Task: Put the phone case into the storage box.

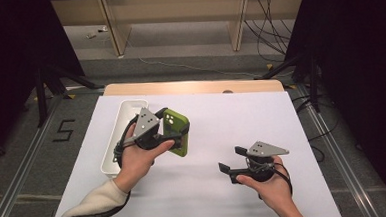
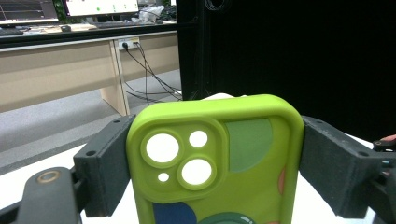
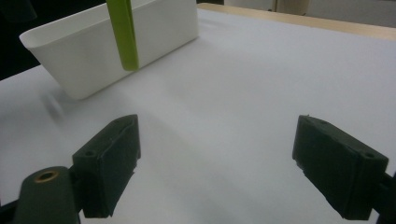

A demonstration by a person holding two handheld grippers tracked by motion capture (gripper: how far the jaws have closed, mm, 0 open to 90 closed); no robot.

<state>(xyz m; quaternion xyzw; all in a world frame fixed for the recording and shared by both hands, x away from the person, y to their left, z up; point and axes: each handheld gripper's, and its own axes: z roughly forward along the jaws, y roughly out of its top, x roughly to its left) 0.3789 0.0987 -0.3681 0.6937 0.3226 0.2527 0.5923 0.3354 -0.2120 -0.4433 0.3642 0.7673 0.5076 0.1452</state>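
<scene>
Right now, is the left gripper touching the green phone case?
Touching. In the left gripper view, the left gripper has both jaws pressed against the sides of the green phone case, with no gap.

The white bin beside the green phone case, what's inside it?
Nothing shows inside the white bin: the far end looks bare in the high view. The left tool, shut on the phone case, and its hand cover the rest.

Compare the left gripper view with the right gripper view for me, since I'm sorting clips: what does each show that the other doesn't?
Left gripper view: the green phone case face-on, camera cutouts visible, clamped between the left gripper fingers.
Right gripper view: the white tray, and the right gripper open over bare table.
Both: the phone case, edge-on in the right gripper view.
</scene>
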